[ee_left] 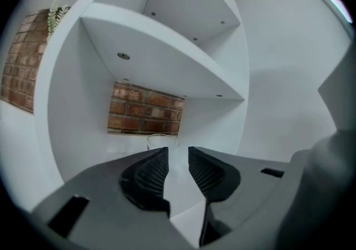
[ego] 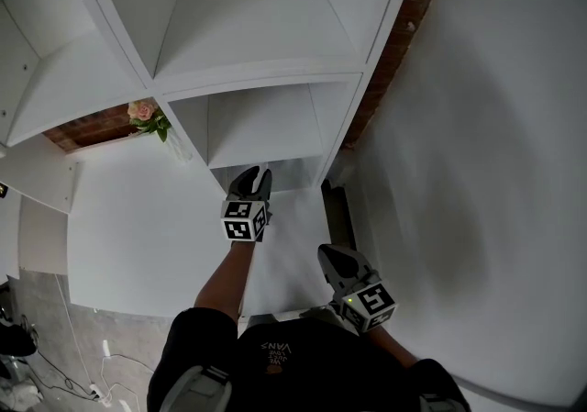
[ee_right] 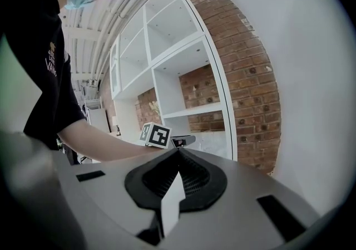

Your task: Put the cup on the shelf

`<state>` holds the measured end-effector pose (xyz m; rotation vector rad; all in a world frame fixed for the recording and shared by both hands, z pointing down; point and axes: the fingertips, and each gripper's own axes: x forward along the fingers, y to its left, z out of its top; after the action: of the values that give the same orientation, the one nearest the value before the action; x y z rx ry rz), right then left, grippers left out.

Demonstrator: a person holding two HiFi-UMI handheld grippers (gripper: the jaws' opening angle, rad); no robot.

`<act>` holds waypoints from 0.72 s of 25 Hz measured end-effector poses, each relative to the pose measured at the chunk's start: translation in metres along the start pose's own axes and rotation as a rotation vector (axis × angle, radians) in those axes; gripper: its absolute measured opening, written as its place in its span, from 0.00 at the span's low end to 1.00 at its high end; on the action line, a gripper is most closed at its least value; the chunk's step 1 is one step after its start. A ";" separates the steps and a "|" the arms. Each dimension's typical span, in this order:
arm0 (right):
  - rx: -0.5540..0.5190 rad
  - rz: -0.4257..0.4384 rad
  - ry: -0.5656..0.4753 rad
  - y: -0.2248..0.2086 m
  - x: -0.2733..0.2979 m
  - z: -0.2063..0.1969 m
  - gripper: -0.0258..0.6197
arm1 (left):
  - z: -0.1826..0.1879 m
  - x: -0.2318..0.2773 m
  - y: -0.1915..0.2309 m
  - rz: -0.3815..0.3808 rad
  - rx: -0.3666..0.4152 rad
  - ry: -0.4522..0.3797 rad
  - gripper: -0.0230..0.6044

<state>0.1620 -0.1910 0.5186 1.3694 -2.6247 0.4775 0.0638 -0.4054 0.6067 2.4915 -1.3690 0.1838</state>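
A clear glass cup [ee_left: 161,141] stands upright on the floor of a low compartment of the white shelf unit [ego: 266,61], close to the brick back wall. My left gripper [ee_left: 178,152] points straight at it, jaws open by a narrow gap, nothing between them, the cup just beyond the tips. In the head view the left gripper [ego: 252,175] sits at the mouth of that compartment [ego: 266,130], and I cannot make out the cup there. My right gripper [ego: 333,256] hangs back, lower right, shut and empty; its own view shows the jaws [ee_right: 178,152] pressed together.
A small vase of pink flowers [ego: 147,115] stands on the white surface [ego: 138,227] left of the compartment. A plain white wall [ego: 477,144] runs along the right. Brick wall shows behind the shelves [ee_right: 250,76]. Cables lie on the floor at the lower left [ego: 55,381].
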 end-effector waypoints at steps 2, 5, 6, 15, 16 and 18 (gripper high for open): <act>-0.010 0.013 -0.009 0.001 -0.001 0.004 0.04 | 0.008 -0.011 -0.008 -0.004 0.005 -0.015 0.18; -0.024 0.030 -0.030 0.003 -0.002 0.013 0.04 | 0.019 -0.030 -0.017 -0.006 0.026 -0.035 0.18; -0.030 0.034 -0.033 0.004 -0.003 0.015 0.04 | 0.022 -0.038 -0.022 -0.010 0.031 -0.038 0.18; -0.011 0.070 -0.058 0.004 -0.007 0.014 0.04 | 0.030 -0.107 -0.044 0.002 0.057 -0.065 0.18; -0.014 0.074 -0.057 0.005 -0.007 0.014 0.04 | 0.030 -0.113 -0.046 0.005 0.060 -0.067 0.18; -0.028 0.082 -0.060 0.006 -0.006 0.016 0.04 | 0.032 -0.126 -0.050 0.013 0.059 -0.074 0.18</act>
<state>0.1612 -0.1883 0.5009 1.2924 -2.7336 0.4147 0.0375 -0.2888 0.5356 2.5620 -1.4295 0.1385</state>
